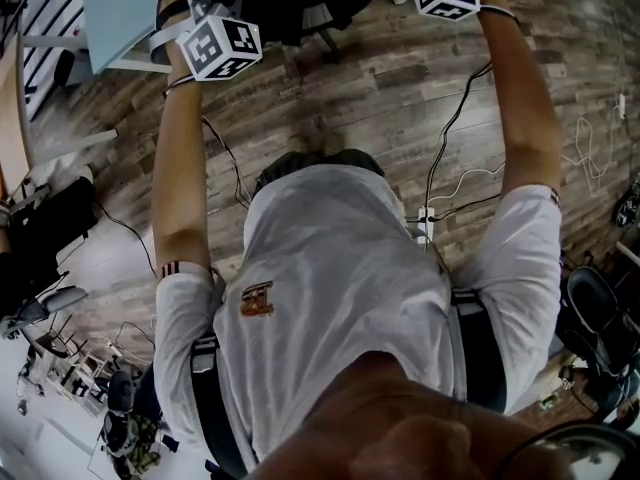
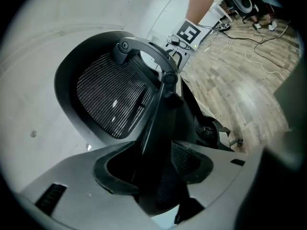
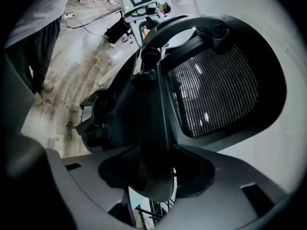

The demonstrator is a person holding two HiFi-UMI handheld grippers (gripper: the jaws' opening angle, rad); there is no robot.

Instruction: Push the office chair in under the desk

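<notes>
Step in hand: the push itself, w/ the grasp made. The left gripper (image 2: 153, 172) has its fingers (image 2: 112, 169) closed on one side rim of the office chair (image 2: 112, 99) backrest. The right gripper (image 3: 156, 169) clamps the opposite rim the same way, so the back is held btwn them. The chair stands on the wood floor (image 1: 400, 98) just off the near corner of the desk (image 1: 125, 8), prob. not fully under yet. Next move, as a judgement: even forward pressure from both arms, so the base rolls straight and the chair doesn't swing or catch the desk edge. Head view gives layout only: arms stretched out, desk corner, chair as a dark mass at the top, cables on the floor, but no finger contact. The gripper views give the reverse: rim seated btwn fingers, mesh back, and the other gripper's marker cube (image 2: 188, 32) across the chair, yet little of the desk.
</notes>
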